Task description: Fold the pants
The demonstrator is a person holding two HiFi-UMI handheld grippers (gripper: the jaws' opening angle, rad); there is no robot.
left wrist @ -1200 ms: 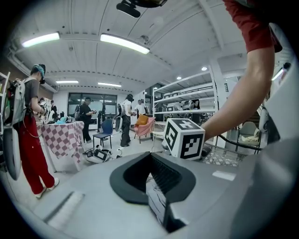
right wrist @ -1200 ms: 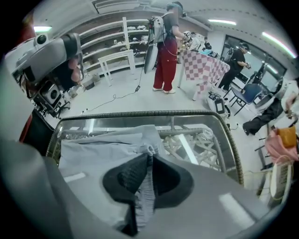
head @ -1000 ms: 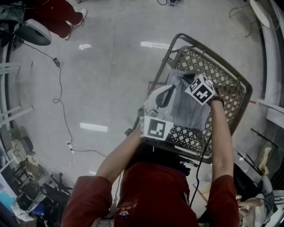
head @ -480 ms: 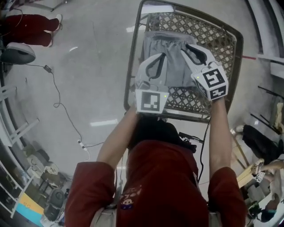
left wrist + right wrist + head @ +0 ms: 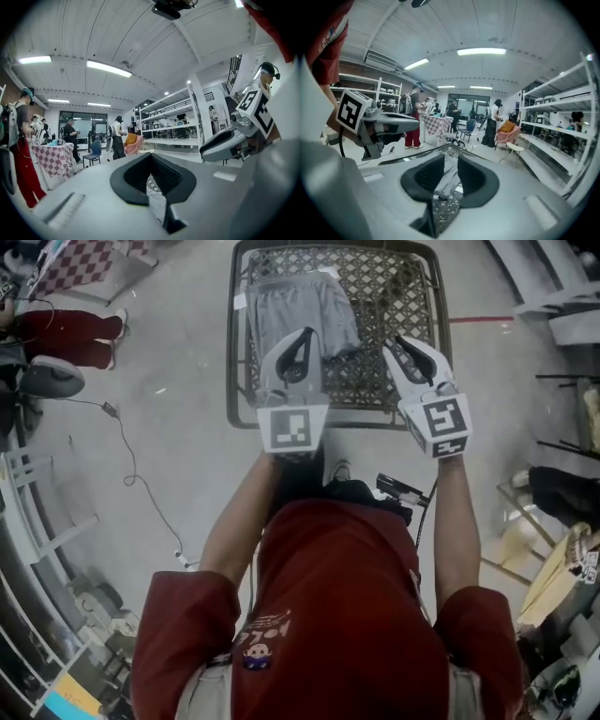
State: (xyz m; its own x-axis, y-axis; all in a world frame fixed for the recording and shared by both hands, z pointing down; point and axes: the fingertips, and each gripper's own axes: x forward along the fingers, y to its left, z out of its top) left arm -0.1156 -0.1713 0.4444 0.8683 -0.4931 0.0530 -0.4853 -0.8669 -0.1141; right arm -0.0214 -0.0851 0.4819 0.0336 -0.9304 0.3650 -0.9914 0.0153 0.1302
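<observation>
You pulled back from the pants, which lay folded on the mesh table. The left gripper was pressed together and empty. The right gripper had just spread and held nothing. The fold looked done.

pants near edge | partly hidden behind left claw | head view

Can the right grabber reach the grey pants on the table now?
Probably yes. The right gripper hangs just to the right of the grey pants, which lie flat on the lattice table. Its jaws have just been opening and grip nothing, and nothing stands between them and the pants.
</observation>
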